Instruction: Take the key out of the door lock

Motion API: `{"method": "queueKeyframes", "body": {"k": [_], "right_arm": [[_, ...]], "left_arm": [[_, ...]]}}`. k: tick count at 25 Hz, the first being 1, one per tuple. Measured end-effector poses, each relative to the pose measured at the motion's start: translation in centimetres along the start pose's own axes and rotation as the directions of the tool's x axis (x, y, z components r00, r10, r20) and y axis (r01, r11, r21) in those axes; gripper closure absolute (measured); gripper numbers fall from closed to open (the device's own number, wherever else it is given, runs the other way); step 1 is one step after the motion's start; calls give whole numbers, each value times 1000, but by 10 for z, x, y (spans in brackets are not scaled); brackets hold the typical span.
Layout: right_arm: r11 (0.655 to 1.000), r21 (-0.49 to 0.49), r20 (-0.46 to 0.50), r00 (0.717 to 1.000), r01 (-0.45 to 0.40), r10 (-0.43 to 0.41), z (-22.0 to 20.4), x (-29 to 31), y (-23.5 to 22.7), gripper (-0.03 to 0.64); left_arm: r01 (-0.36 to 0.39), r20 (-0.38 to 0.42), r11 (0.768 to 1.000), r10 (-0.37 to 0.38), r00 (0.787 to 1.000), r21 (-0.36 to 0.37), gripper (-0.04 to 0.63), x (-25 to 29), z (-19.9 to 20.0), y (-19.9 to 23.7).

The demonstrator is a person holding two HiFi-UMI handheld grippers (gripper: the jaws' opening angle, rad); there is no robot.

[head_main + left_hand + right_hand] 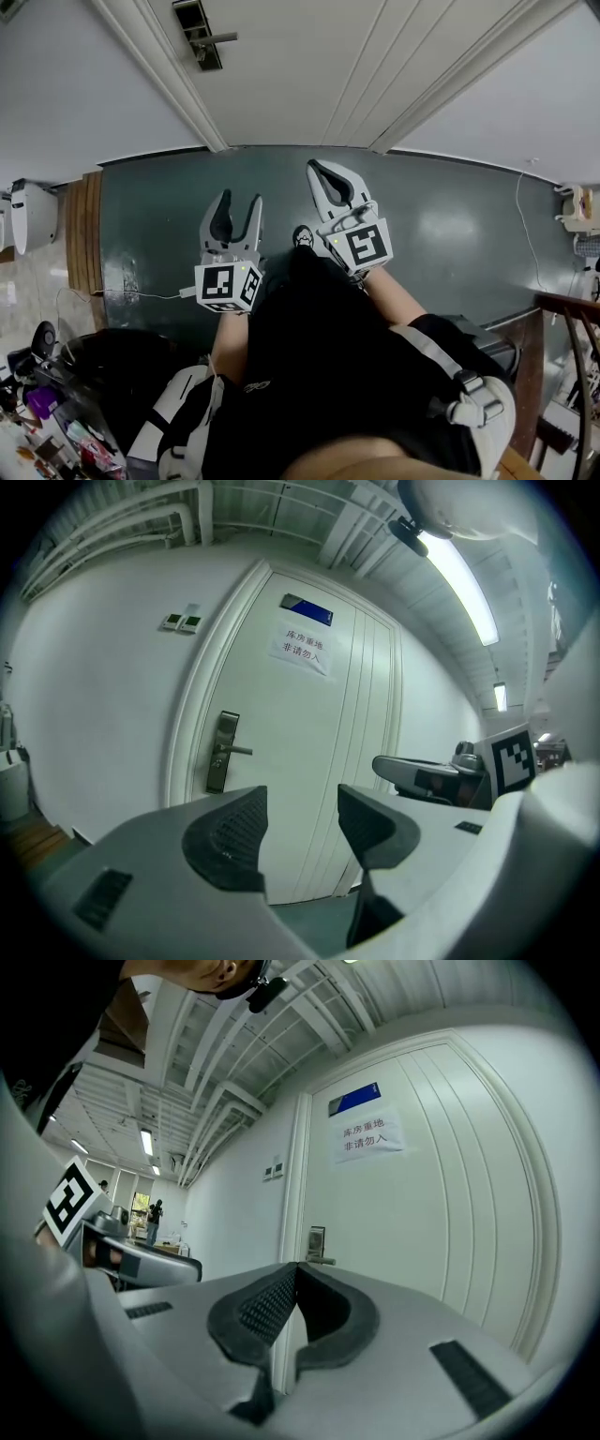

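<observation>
The white door (309, 66) fills the top of the head view, and its dark lock plate with a lever handle (202, 36) sits at the upper left. In the left gripper view the lock plate (221, 752) is left of the jaws and some way off. A key is too small to make out. My left gripper (240, 197) is open with nothing between its pads (230, 832). Beside it, slightly further forward, my right gripper (317, 165) is shut and empty. In the right gripper view its tips (293, 1267) meet just below the distant lock (317, 1244).
The floor (450, 234) is dark green. A wooden strip (82, 244) and a white bin (33, 216) lie at the left. A thin cable (141, 294) runs across the floor. Clutter (47, 412) sits at the lower left. A paper sign (302, 649) hangs on the door.
</observation>
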State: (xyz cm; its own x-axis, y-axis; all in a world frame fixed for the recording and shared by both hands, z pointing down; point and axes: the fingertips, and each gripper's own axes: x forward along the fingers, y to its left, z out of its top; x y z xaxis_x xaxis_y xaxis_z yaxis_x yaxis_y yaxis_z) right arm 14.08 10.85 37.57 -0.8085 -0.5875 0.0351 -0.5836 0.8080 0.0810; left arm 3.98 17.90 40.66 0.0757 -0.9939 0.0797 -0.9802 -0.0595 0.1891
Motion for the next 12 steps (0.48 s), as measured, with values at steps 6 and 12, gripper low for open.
{"method": "queueKeyframes", "body": {"k": [6,12], "right_arm": [[999,-1,29,999,-45,45,1,41,-44,609],[994,66,46,995,-91,88,-7,67,-74,609]], "left_arm": [[4,-17,1000,-4,1000,-10,376,67,8,0],[-33,-83,999,34,996,7,376,104,2,-1]]}}
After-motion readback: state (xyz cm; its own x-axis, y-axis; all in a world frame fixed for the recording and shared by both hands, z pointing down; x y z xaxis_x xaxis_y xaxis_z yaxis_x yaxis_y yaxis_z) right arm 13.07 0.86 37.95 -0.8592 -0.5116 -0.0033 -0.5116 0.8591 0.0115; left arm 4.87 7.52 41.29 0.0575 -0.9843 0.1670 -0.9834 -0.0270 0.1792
